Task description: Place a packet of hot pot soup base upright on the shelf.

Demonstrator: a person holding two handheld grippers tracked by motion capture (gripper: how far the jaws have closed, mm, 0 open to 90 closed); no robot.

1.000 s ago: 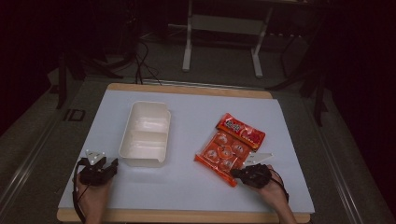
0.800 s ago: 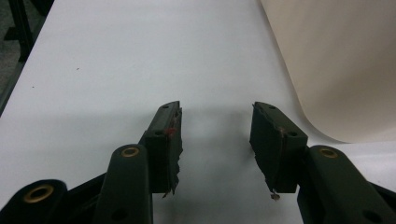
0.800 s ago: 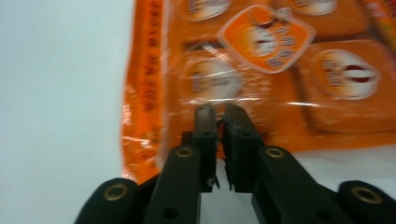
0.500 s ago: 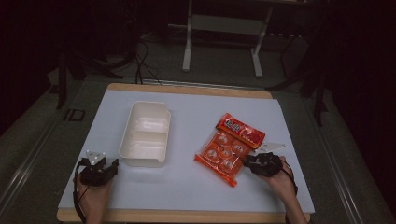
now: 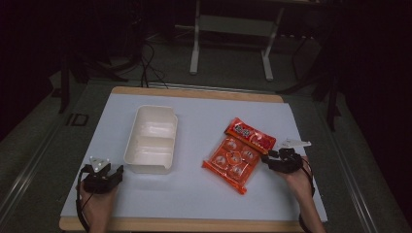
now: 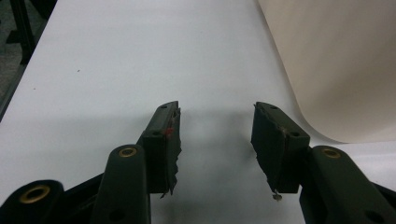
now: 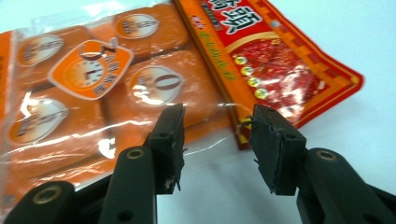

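White tray (image 5: 150, 138) well left of orange packet (image 5: 232, 159), red packet (image 5: 250, 134).

white-topped table (image 5: 194, 194) w/ wood edge: cream 2-compartment tray (image 5: 150, 140) left of centre, orange snack pack (image 5: 232, 162) & red sachet (image 5: 250, 135) at right, touching.

This looks like a lab or a test room, not a home. The room is dark, and light falls on one work table (image 5: 194, 194) with a plain white top and a wood edge. Behind it stands a bare metal table frame (image 5: 231, 43) on a grey floor. Black cables (image 5: 145, 63) lie loose on that floor. Dark stands (image 5: 65, 73) rise beside the table. A floor mark reads "ID" (image 5: 77, 119) by the table's left side.
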